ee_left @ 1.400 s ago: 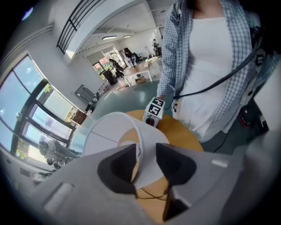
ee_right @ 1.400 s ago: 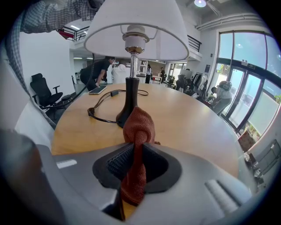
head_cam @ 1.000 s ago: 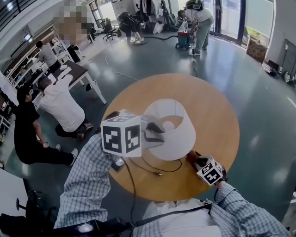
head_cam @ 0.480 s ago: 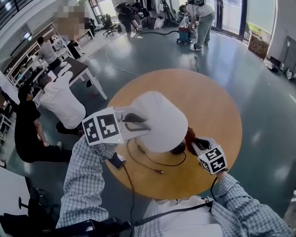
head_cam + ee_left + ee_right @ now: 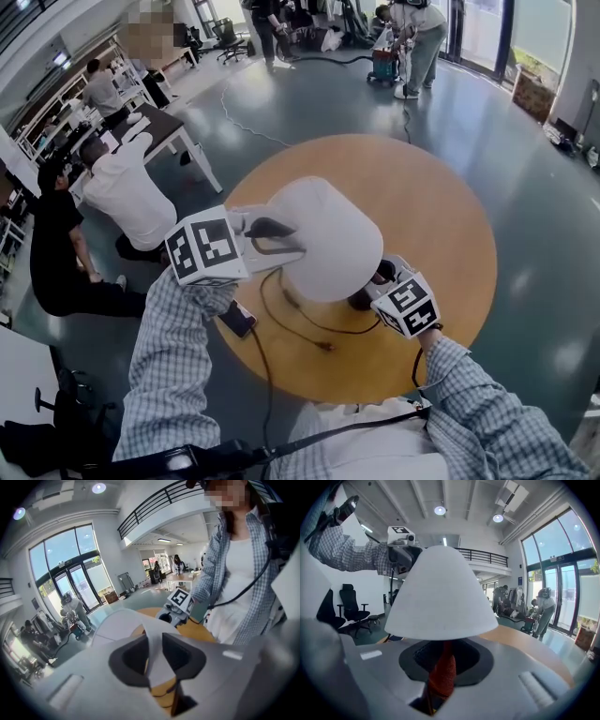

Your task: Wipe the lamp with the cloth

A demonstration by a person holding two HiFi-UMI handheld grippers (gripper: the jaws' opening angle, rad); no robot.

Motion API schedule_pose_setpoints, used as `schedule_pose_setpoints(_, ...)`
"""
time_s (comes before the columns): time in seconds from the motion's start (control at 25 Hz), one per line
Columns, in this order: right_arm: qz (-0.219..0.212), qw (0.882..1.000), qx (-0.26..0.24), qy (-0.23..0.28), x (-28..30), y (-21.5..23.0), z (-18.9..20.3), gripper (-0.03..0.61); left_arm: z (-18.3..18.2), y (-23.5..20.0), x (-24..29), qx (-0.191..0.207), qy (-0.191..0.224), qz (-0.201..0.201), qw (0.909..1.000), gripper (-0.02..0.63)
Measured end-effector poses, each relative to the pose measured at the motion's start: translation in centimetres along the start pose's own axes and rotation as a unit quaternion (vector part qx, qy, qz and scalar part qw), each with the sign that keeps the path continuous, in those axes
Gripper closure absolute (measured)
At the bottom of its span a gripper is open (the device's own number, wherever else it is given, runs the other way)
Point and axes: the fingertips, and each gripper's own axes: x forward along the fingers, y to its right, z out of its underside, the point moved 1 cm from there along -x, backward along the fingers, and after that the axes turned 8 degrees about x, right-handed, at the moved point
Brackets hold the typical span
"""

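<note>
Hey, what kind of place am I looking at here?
Likely an open-plan office or lab hall: tall glass doors, a railed mezzanine, office chairs and a desk.

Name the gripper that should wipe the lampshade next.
Right. The right gripper is shut on the red cloth, right beside the lampshade. The left gripper is clamped on its rim, probably steadying it.

Matt white lampshade [image 5: 328,239], wooden table [image 5: 441,220], rough-knit cloth [image 5: 442,670]
</note>
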Motion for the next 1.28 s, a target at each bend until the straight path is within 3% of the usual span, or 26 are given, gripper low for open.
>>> schedule_pose_setpoints(0.24, 0.003, 0.995, -0.044, -0.089, 1.2, -0.3, 5.5, 0.517, 0.5, -0.4, 0.0, -0.008, 0.003, -0.01, 0.9999, 0.525)
schedule_pose_setpoints(0.44, 0.019, 0.985, -0.044, -0.167, 0.0, 0.3, 11.1, 0.517, 0.7, -0.4, -0.2, -0.009, 0.006, -0.01, 0.9999, 0.524)
schedule_pose_setpoints(0.64, 0.031, 0.981, -0.028, -0.188, -0.7, 1.6, 13.8, 0.517, 0.5, -0.3, 0.0, -0.003, 0.005, -0.009, 0.9999, 0.523)
schedule_pose_setpoints(0.76, 0.03, 0.984, -0.038, -0.173, -0.3, 1.6, 12.3, 0.517, 0.3, -0.4, 0.2, 0.0, 0.002, -0.009, 1.0, 0.522)
schedule_pose_setpoints(1.12, 0.002, 0.997, -0.051, -0.065, 0.7, -1.1, 3.2, 0.515, -0.5, -0.2, 0.1, 0.007, -0.001, -0.016, 0.9999, 0.522)
schedule_pose_setpoints(1.28, -0.005, 0.994, -0.089, -0.064, 0.9, -2.0, 2.0, 0.517, -0.6, 0.0, 0.0, 0.0, -0.004, -0.014, 0.9999, 0.522)
